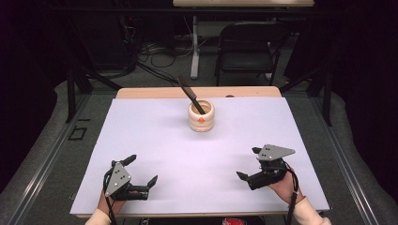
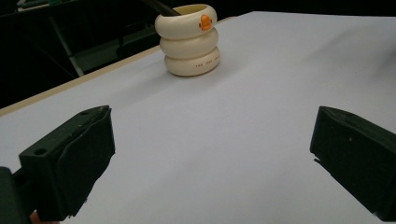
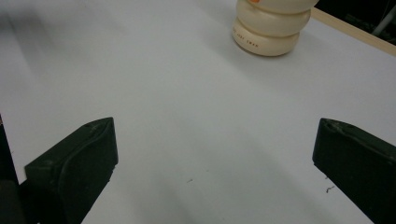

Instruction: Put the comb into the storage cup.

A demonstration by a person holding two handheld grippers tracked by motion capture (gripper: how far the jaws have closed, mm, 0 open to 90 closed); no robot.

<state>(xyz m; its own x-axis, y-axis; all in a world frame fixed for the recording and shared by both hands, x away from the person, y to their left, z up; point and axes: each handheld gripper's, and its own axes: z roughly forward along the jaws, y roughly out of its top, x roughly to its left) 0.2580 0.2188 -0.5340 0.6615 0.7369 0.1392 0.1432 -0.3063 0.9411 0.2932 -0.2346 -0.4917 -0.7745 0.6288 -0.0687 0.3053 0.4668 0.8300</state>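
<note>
Dark stick stood in ringed cream cup near table's far edge. My left gripper and right gripper gaped empty at near edge; work looked finished.

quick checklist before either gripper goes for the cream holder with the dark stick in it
1. Left gripper open: ok, jaws stand wide apart.
2. Right gripper open: ok, jaws wide apart, nothing between them.
3. Cream holder upright on the white sheet: ok.
4. Dark stick seated in the holder: ok, it leans out toward the far left.
5. Path from both grippers to the holder clear: ok, bare sheet between.
6. How firmly the stick sits inside: cannot tell.
</note>
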